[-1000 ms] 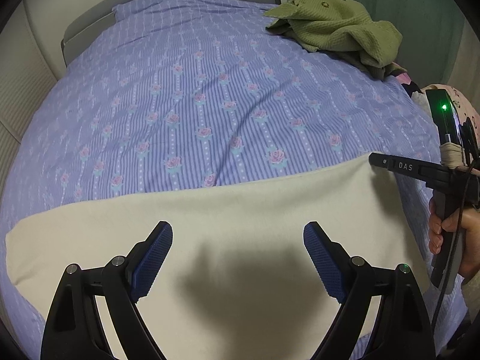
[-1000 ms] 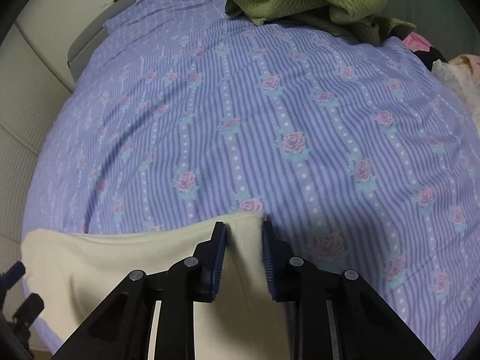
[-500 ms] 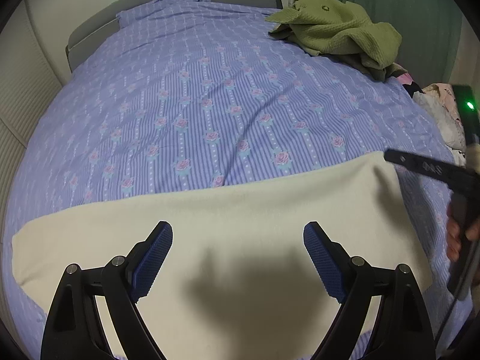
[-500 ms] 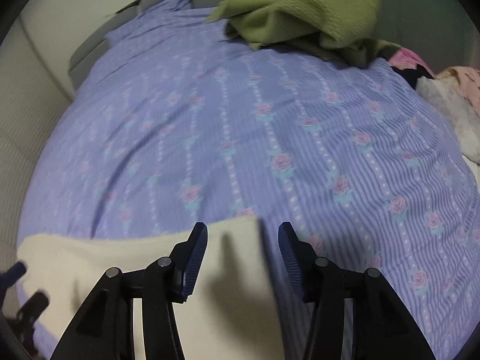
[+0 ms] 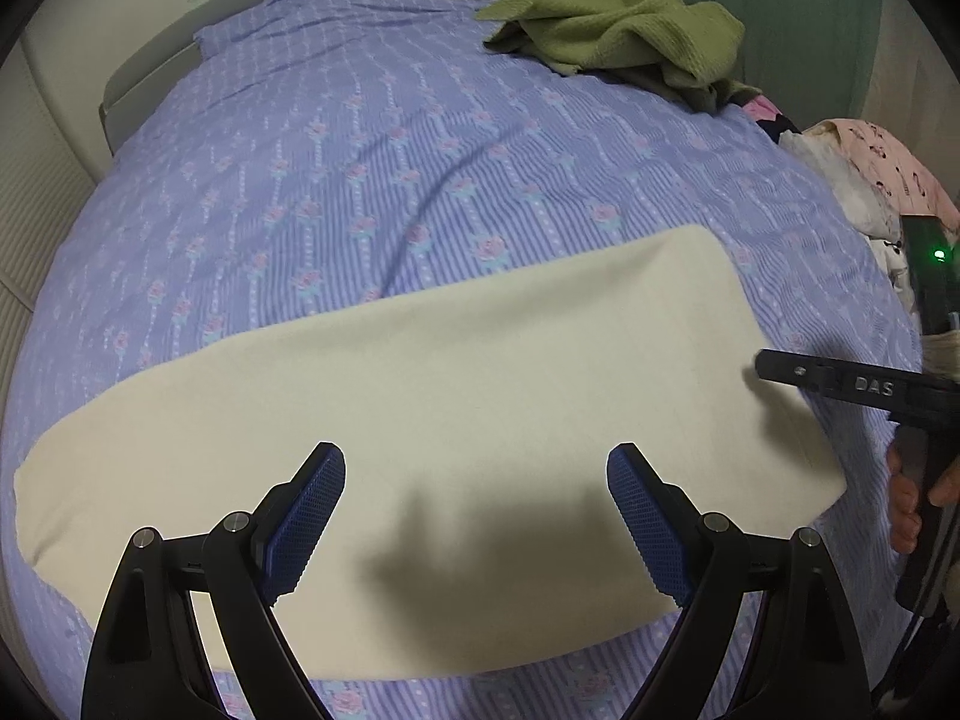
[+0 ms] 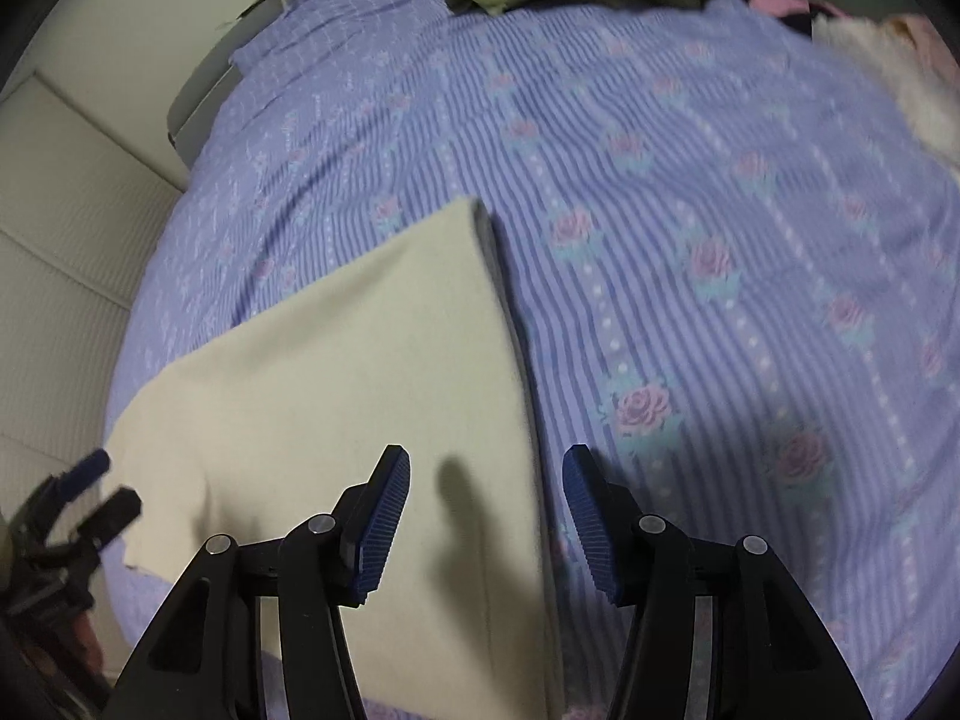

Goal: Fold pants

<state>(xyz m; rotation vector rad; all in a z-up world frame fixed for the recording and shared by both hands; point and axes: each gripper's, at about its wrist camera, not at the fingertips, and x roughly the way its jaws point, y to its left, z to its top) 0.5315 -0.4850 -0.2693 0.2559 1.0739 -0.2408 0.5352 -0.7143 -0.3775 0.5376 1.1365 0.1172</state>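
The cream, folded fabric pants lie flat on the lilac rose-striped bedsheet, below the wide-open jaws of the left gripper. The right gripper straddles their right-hand edge without touching; its jaws, clamped on that corner a second ago, have just been opening and now stand apart. The long axis runs left to right across the bed.

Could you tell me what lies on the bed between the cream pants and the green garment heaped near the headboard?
Only bare bedsheet: the left wrist view shows nothing between the cream pants and the green garment.
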